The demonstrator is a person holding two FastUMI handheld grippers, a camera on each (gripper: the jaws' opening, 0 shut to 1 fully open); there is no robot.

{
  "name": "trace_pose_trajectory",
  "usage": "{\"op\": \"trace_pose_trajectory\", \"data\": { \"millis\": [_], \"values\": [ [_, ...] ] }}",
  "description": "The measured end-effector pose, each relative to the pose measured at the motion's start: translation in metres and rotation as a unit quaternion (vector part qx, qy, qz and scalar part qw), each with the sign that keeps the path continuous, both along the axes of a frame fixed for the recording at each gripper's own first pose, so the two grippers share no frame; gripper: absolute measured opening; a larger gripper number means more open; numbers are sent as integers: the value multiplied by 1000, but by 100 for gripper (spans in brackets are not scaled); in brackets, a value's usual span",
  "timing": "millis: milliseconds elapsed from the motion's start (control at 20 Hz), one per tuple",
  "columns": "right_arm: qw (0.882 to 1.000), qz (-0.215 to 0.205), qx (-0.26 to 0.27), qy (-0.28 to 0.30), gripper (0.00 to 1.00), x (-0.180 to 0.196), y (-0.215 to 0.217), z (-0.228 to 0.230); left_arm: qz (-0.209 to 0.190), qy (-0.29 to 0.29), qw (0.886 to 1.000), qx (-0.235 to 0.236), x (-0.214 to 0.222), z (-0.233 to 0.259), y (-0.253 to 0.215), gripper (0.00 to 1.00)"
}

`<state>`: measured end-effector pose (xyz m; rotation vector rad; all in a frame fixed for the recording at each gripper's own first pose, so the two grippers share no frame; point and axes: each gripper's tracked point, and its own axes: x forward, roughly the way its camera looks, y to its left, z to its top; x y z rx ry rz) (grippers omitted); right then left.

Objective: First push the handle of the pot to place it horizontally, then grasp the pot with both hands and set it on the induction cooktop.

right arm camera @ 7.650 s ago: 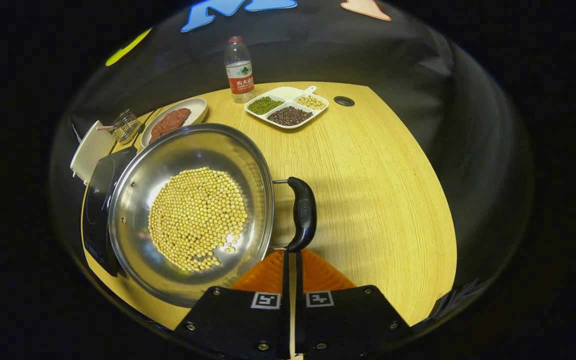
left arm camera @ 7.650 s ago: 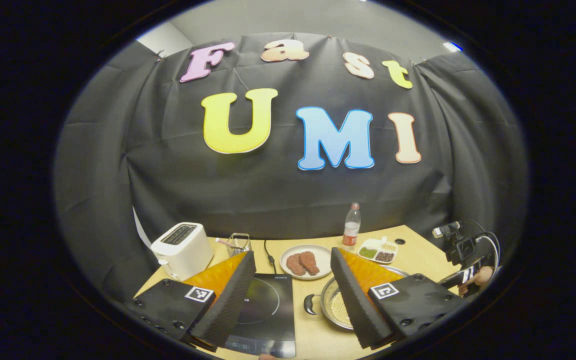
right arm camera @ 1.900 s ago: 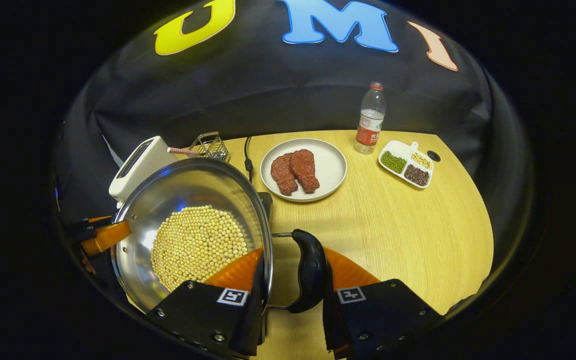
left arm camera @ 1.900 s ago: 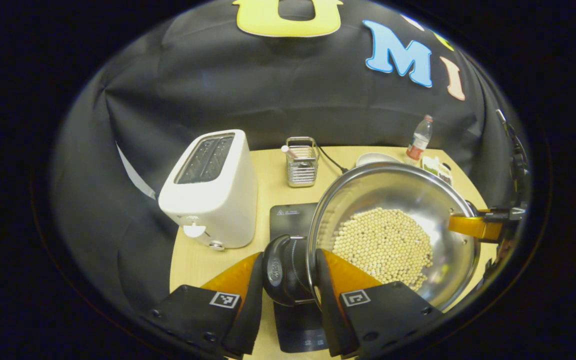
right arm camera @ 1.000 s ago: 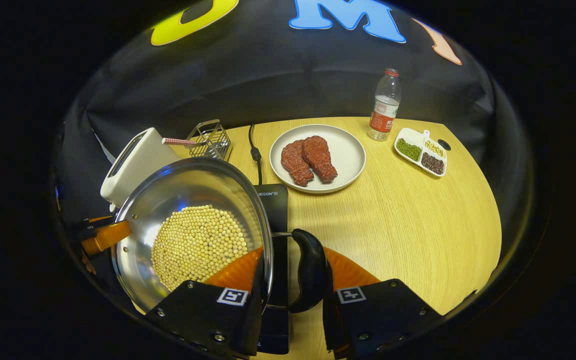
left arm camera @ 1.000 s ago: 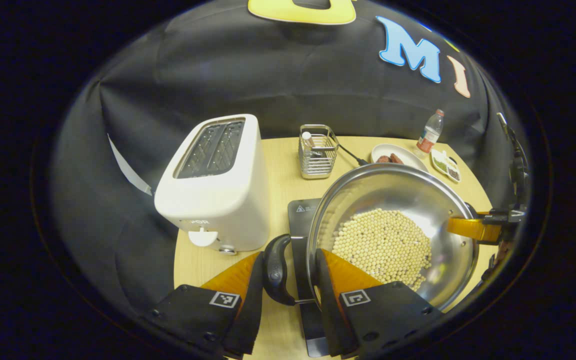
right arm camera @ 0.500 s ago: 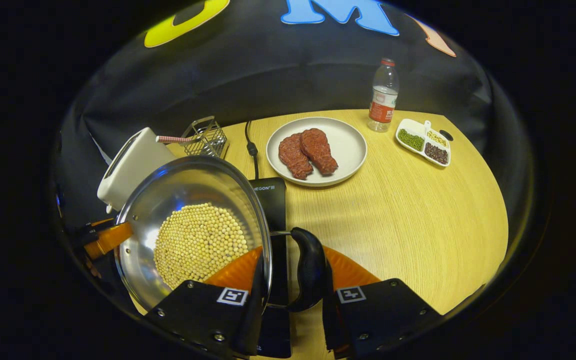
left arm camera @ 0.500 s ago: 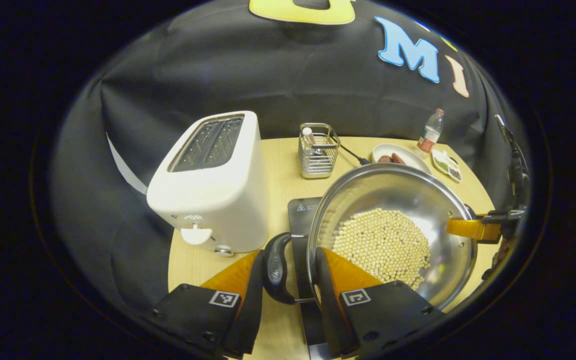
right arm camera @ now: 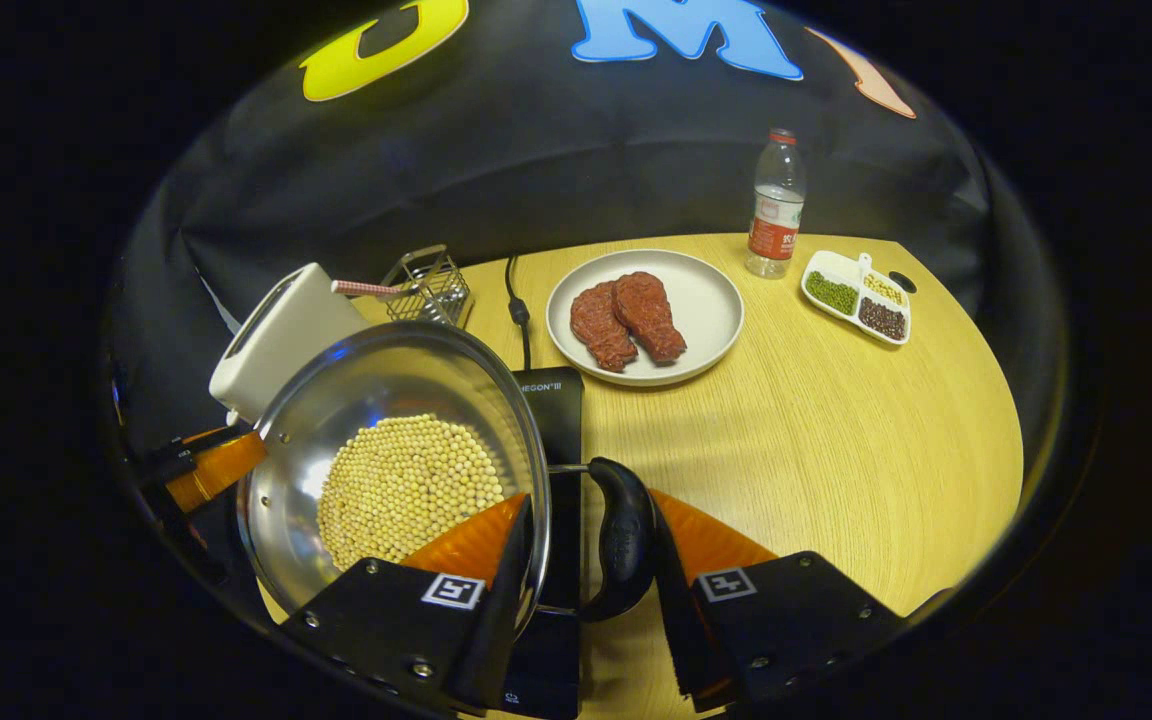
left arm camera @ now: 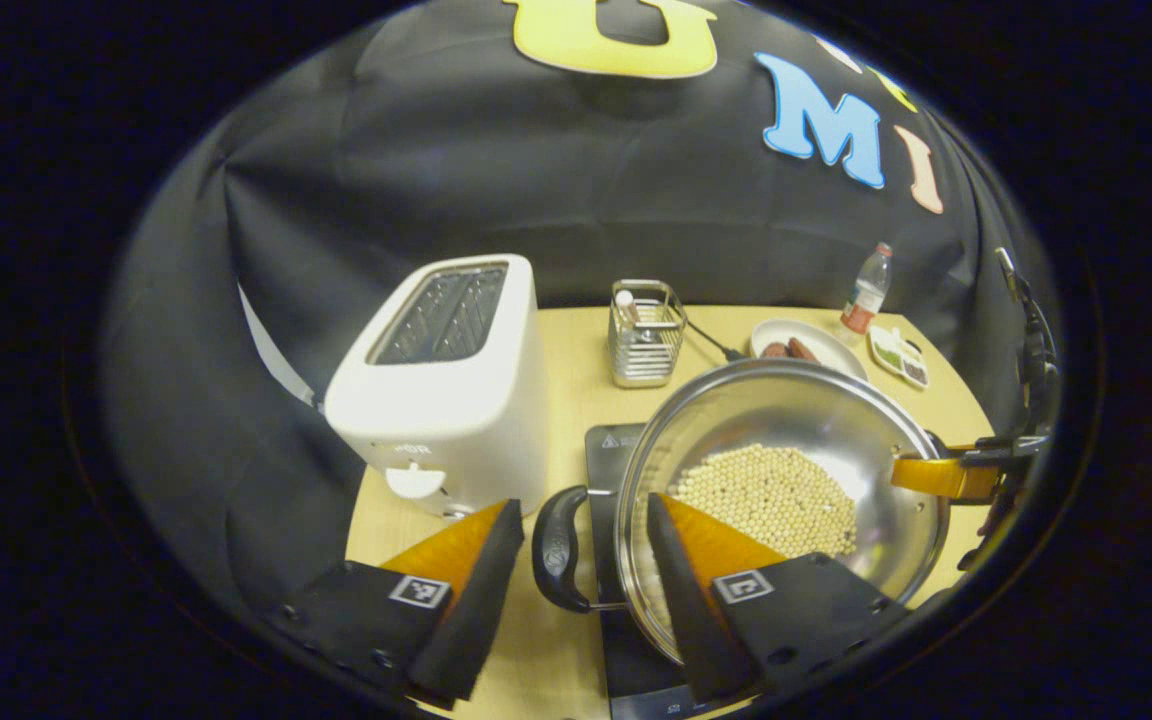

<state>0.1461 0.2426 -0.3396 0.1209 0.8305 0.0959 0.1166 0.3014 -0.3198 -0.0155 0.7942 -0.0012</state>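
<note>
— How are the tongs seen, nearest first?

— In the left gripper view the left gripper (left arm camera: 582,505) is held wide open. The black loop handle (left arm camera: 554,550) on the left side of the pot is framed between the two fingers with a gap on each side, so nothing is gripped. In the right gripper view the right gripper (right arm camera: 591,505) is set astride the other black handle (right arm camera: 624,545) and the rim beside it. One finger is placed inside the rim and one outside the handle. The opening is moderate, and it cannot be told whether pressure is applied by both fingers.

— And where is the pot found?

— The round stainless-steel pot (left arm camera: 836,420), its bottom covered with pale yellow beans (left arm camera: 766,495), is seen level over the flat black induction cooktop (left arm camera: 604,455), near the left of the light wooden table (right arm camera: 836,450). The contact beneath is hidden. Both handles are laid out sideways.

— What is seen beyond it?

— A white two-slot toaster (left arm camera: 446,380) is stood just left of the cooktop, and a small wire basket (left arm camera: 644,335) behind it. Farther right, a round beige plate (right arm camera: 706,300) with two brown meat pieces is set. At the far edge a clear plastic bottle with a red label (right arm camera: 776,215) is stood, with a white divided dish (right arm camera: 856,295) of grains to its right.
</note>
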Motion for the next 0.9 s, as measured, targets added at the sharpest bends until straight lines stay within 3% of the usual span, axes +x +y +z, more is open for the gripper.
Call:
{"op": "trace_pose_trajectory", "data": {
  "millis": [50,100,150,200,550,900],
  "values": [
    [1000,1,3,-14,68,0,0,8,4,-16,1000,1,-1,12,-1,86],
    [1000,3,3,-29,79,-1,-2,18,9,-31,999,-3,-3,25,-3,95],
    [999,6,1,-48,77,-2,-6,32,16,-46,999,-6,-5,40,-6,95],
    [998,11,-1,-68,89,-4,-9,42,24,-61,998,-11,-7,54,-11,94],
    [980,30,-11,-194,89,-41,-60,152,50,-188,981,-17,-36,173,-101,93],
    [948,18,-7,-317,90,-73,-140,276,35,-331,943,-10,-58,306,-238,97]
  ]
}}
